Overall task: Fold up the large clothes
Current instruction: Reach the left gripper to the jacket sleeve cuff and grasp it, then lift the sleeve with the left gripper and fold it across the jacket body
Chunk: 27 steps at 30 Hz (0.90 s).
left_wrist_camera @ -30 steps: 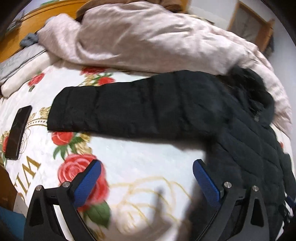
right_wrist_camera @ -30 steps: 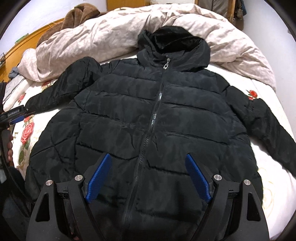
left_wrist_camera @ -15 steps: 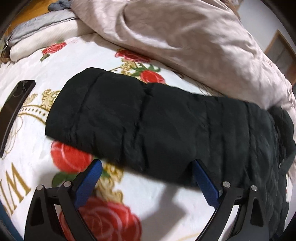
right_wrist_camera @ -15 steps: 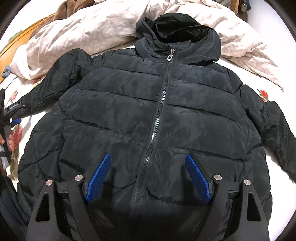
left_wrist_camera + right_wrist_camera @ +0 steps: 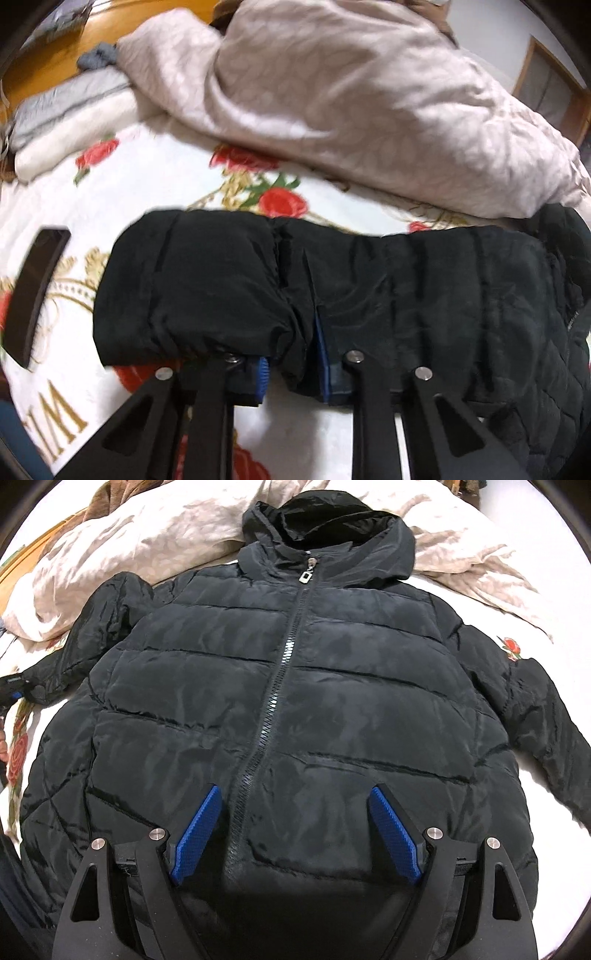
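Black puffer jacket (image 5: 295, 701) flat on bed, centre frame. Left hand-held gripper (image 5: 291, 354) has just been closing, now pinching sleeve (image 5: 229, 280) fabric, lower centre. Right hand-held gripper (image 5: 295, 834) released, above hem.

Left hand-held gripper (image 5: 291, 363) just closed, pinching; right hand-held gripper (image 5: 295, 834) gapes.

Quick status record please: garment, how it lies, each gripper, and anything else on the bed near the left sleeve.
garment: black puffer jacket, hooded, zipped up
lay: front up, flat on the floral bedsheet, sleeves spread
left gripper: jaws have just been closing; pinching the left sleeve near its cuff
right gripper: open, above the lower front, astride the zipper
nearby: dark phone beside the cuff; beige duvet behind
fold: not yet started
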Each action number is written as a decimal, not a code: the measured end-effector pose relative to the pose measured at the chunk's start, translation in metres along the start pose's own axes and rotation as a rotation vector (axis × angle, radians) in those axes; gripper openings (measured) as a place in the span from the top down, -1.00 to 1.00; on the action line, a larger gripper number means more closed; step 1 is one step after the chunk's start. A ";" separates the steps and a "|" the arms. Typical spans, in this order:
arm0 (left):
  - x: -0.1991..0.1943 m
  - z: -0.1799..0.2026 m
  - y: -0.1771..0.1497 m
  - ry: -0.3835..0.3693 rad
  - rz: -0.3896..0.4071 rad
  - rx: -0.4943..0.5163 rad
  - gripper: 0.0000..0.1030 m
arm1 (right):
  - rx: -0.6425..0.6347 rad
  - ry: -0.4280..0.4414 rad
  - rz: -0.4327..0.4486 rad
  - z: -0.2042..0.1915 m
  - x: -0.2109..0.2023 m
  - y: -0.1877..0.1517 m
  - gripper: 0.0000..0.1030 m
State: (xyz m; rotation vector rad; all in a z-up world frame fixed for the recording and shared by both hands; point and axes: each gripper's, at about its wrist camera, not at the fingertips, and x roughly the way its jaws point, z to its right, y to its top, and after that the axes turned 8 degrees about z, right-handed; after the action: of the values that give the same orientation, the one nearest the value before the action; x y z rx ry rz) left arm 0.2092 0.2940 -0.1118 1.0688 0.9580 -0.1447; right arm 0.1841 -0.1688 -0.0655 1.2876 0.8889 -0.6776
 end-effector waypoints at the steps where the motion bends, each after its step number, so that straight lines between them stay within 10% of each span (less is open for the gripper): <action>1: -0.007 0.006 0.003 0.003 0.008 0.026 0.62 | 0.002 -0.003 0.004 0.001 -0.003 -0.001 -0.59; 16: -0.142 0.140 0.036 -0.250 0.178 0.311 0.71 | 0.063 -0.033 0.114 0.036 -0.055 -0.002 -0.59; 27: -0.164 0.290 -0.016 -0.502 0.147 0.528 0.74 | 0.178 -0.061 0.123 0.090 -0.056 -0.010 -0.59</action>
State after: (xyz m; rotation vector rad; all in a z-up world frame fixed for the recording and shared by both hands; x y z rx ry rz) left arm 0.2735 0.0022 0.0352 1.4894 0.3862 -0.5401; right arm 0.1632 -0.2614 -0.0189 1.4597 0.7056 -0.7074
